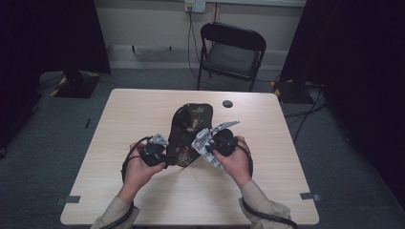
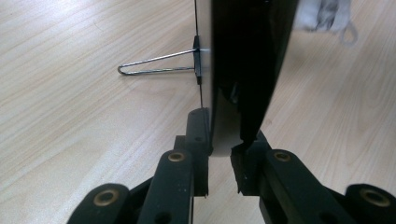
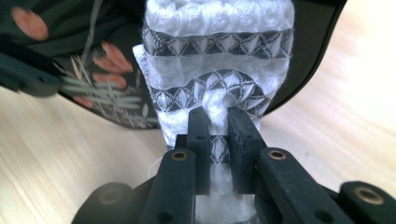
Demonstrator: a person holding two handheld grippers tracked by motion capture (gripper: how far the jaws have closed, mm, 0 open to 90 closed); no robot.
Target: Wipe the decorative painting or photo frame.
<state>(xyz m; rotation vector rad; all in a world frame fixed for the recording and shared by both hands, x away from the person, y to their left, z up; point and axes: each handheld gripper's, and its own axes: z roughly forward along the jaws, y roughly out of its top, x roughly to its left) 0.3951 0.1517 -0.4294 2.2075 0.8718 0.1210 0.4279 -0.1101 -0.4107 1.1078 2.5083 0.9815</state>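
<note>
Between the fingers of the right gripper [image 3: 218, 128] a bunched fold of white cloth with black triangle bands [image 3: 219, 70] is pinched, the jaws drawn narrow on it. From the fingers outward the patterned cloth runs straight ahead, its long axis in line with the jaws, and its far end lies against the mouth of a dark floral pouch [image 3: 93, 79] just beyond. In the high view the cloth [image 1: 204, 145] is seen at the near right edge of the pouch [image 1: 188, 131], so the right hand is the nearer one to the opening.

The fingers of the left gripper [image 2: 223, 151] are closed narrowly on the near edge of the pouch [image 2: 247, 60], which stands on edge and extends directly away from them. A wire-handled binder clip [image 2: 161, 65] is seen just to the left of that edge, its handles lying flat over the tabletop [image 2: 70, 116].

The pouch's long axis is judged to run away from the person, its mouth toward the two grippers. The coming move appears to turn on the cloth being pushed forward along that axis into the held-open mouth.
</note>
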